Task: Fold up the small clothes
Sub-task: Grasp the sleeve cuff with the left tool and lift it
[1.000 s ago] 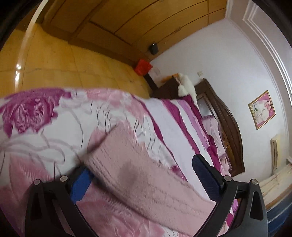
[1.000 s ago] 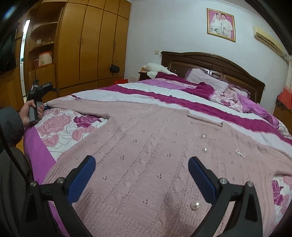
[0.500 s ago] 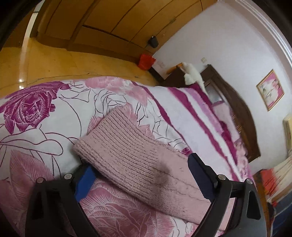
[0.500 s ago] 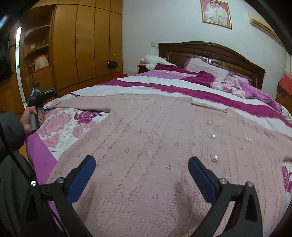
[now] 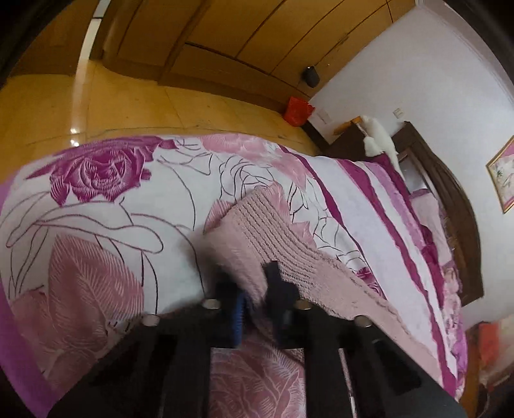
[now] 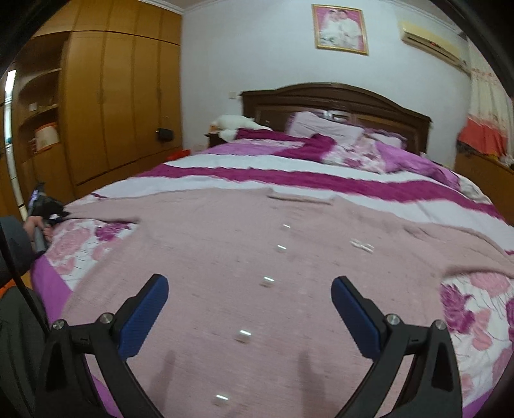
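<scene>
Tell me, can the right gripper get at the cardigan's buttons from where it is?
Probably yes: the right gripper is open above the cardigan, and nothing covers the buttons ahead.

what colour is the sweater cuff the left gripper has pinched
Dusty pink ribbed knit cuff, shown best in the left wrist view.

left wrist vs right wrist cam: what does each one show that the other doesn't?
Left wrist only: the left gripper shut on the ribbed sleeve cuff of the pink cardigan, seen close up.

Right wrist only: the right gripper open above the cardigan's front, its button row, both sleeves spread out, the air conditioner, and the hand holding the other gripper at the far sleeve end.

Both: floral bedspread, dark headboard, wooden wardrobe, framed picture.
</scene>
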The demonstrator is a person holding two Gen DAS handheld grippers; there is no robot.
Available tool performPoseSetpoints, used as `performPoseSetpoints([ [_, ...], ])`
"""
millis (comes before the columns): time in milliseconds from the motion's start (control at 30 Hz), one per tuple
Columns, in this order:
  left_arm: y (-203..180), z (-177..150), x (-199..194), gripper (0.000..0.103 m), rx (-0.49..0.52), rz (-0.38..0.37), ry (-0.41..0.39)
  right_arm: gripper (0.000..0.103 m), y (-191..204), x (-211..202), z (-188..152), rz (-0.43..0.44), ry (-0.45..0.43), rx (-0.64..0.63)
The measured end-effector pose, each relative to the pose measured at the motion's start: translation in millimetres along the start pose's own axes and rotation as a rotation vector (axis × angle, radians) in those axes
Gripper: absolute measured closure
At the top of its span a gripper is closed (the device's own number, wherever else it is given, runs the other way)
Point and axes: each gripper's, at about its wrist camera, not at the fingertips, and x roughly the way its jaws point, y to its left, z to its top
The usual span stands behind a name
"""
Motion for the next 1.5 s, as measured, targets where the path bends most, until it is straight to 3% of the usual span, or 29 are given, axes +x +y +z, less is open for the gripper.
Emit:
performPoseSetpoints([
  [167, -14.0, 2.4, 1.2, 0.103, 0.041, -0.002, 0.003, 0.000, -31.1, 2.8, -1.7, -0.047, 0.020, 0.042],
  [400, -45.0, -1.0, -12.2, 0.103, 0.056, -0.117, -0.001, 0.000, -55.1, 10.9, 8.8, -0.112, 0.041, 0.012],
  [600, -107.2, -14.6, -21.9, 0.103, 0.113, -0.252, 0.021, 0.000, -67.4, 34.6, 28.4, -0.166, 0.065, -0.042],
  [767, -168.6, -39.9, -31.0, 0.103, 0.198, -0.362, 0.049, 0.000, -80.0, 48.4, 19.6, -0.159, 0.084, 0.070],
  [1033, -263.4, -100.0, -36.4, 0.103, 0.402, -0.422, 0.089, 0.000, -107.0, 44.7, 2.4, -0.155, 0.046, 0.136],
  [1500, -349.8, -194.0, -40.6, 0.103, 0.530, -0.474, 0.158, 0.000, -166.0, 21.4, 5.3, -0.185, -0.039, 0.275],
])
